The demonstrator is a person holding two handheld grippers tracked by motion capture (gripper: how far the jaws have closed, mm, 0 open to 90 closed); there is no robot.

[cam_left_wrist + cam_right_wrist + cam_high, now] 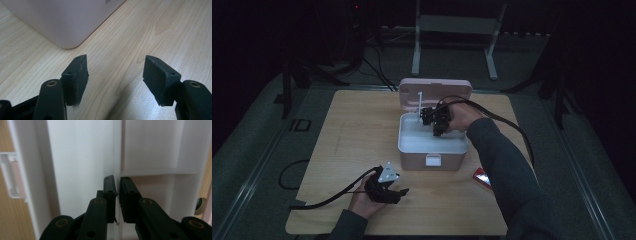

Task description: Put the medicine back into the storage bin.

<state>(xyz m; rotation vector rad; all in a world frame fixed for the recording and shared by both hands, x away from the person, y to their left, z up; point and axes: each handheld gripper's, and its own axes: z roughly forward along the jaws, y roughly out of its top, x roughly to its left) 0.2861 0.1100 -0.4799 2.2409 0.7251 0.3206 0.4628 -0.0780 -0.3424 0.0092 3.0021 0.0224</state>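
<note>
Left tool (398, 191) rests on the bench (352, 135), jaws apart, empty, near the pink box's (432, 162) front corner. Right tool (117, 195) reaches inside the open box, clenched on its thin white divider (117, 150).

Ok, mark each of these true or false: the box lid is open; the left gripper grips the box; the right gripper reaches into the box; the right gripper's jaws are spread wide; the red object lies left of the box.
1. The lid of the pink box is open. True.
2. The left gripper grips the box. False: its jaws are open with nothing between them, over the table beside the box.
3. The right gripper reaches into the box. True.
4. The right gripper's jaws are spread wide. False: they are nearly together on a thin white partition.
5. The red object lies left of the box. False: it lies at its front right.
</note>
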